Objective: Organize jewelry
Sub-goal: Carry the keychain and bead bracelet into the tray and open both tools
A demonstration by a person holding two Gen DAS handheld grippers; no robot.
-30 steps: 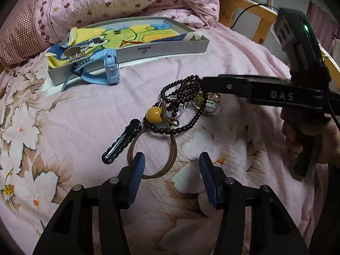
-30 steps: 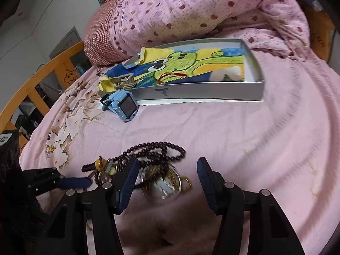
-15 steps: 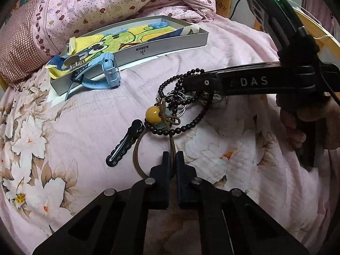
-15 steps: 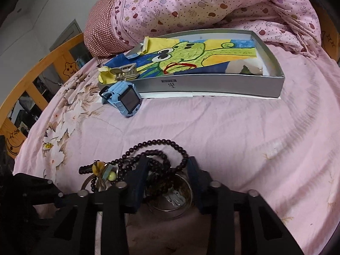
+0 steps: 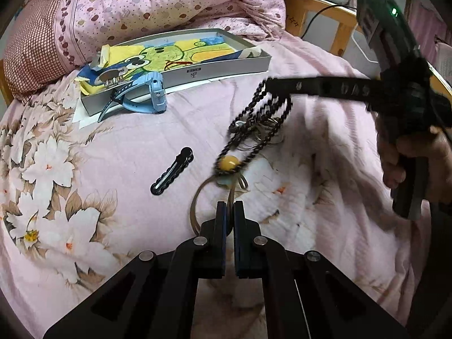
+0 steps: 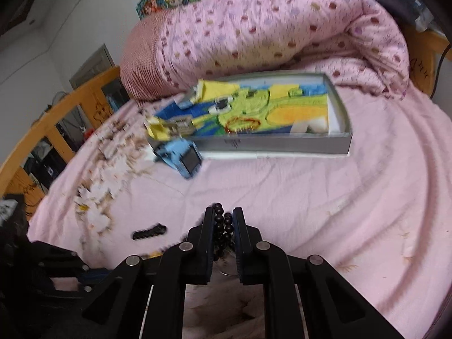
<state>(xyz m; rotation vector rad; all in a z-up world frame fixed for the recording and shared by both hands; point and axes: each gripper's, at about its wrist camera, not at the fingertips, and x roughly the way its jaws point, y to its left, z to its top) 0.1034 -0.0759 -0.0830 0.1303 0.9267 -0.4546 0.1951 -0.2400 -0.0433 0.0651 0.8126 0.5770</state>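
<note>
While the grey box [image 5: 195,72] waits at the head of the bed, a blue watch [image 5: 154,93] leans against its front wall and a black hair clip [image 5: 171,171] lies nearer. Left gripper [image 5: 230,212] is clamped on the brown cord loop [image 5: 195,200]; right gripper [image 6: 223,223], jaws closing, pinches the dark bead string [image 6: 221,226]. Judged step: separating the tangle. Next: draw apart gently, then carry to the box.
</note>
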